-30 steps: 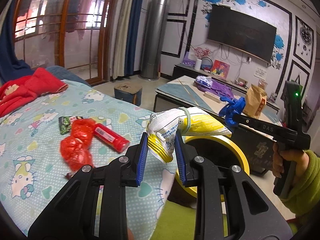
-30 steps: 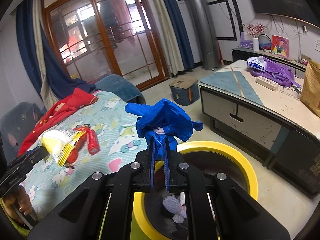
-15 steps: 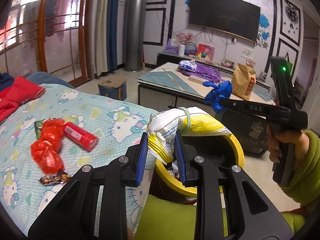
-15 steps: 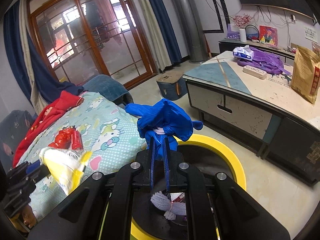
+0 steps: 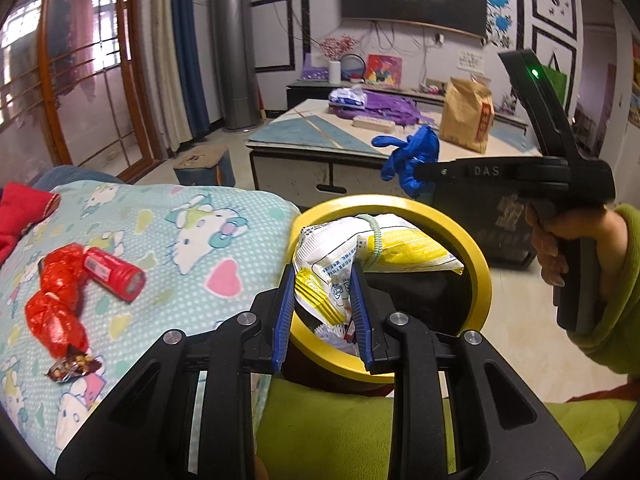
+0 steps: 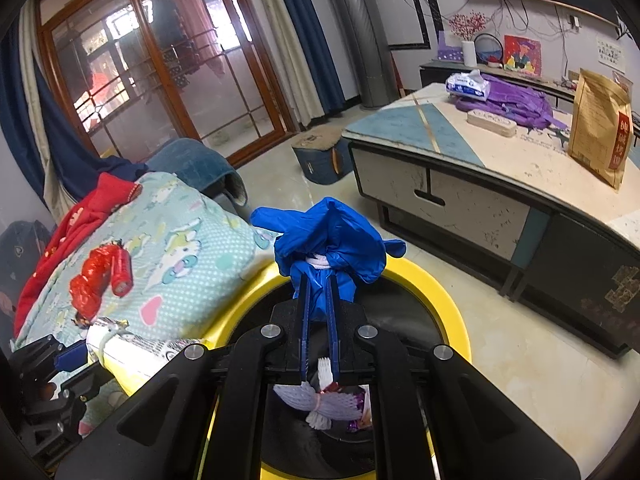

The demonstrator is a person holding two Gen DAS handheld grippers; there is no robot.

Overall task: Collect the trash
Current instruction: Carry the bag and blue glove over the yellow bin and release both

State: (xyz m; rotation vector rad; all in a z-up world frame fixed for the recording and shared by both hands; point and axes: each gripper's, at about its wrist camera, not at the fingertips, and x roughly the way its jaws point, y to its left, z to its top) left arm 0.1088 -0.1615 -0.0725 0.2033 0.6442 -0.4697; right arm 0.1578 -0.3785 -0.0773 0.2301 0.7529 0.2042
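Note:
My left gripper (image 5: 323,292) is shut on a white and yellow snack bag (image 5: 372,248) tied with a band, held over the yellow-rimmed bin (image 5: 478,264). My right gripper (image 6: 318,292) is shut on a crumpled blue glove (image 6: 328,236), held above the same bin (image 6: 436,296). The bin holds white foam netting (image 6: 320,400) and small wrappers. The right gripper with the glove (image 5: 412,156) also shows in the left wrist view. On the bed lie a red crumpled wrapper (image 5: 56,304), a red tube (image 5: 114,274) and a small dark wrapper (image 5: 72,364).
The Hello Kitty blanket (image 5: 192,240) covers the bed left of the bin. A red garment (image 6: 92,216) lies at the bed's far end. A low table (image 6: 500,184) with a brown bag, a purple bag and tissues stands beyond the bin. A small blue stool (image 6: 320,156) sits on the floor.
Both grippers have moved toward the bin; the snack bag now hangs over its opening, and the glove has come over the bin's far side. Both grips are unchanged.

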